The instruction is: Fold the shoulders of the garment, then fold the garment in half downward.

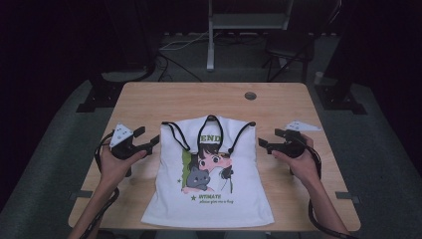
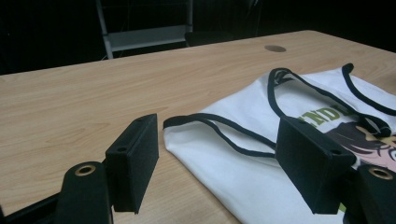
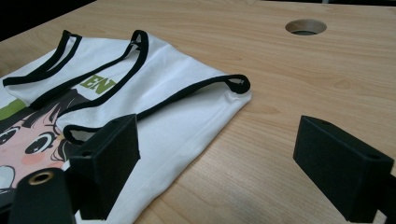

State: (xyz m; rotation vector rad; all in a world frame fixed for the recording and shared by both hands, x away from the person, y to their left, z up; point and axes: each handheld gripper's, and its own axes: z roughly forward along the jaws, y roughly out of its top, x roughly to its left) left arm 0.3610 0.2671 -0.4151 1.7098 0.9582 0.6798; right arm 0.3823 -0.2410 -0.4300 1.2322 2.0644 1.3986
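At table's near edge, tank top hem cut off, floor dark.

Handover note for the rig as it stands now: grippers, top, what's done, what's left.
Left hand-held gripper: open, holding nothing, pointed at the left upper corner of the top.
Right hand-held gripper: open, holding nothing, just off the right upper corner.
White sleeveless top: lies flat, print up, in the middle of the table, black-edged straps toward the far side, hem toward the person.
Done: top appears spread out; no fold in it yet.
Left: likely grip both upper corners and start handling the top; nothing is grasped so far.
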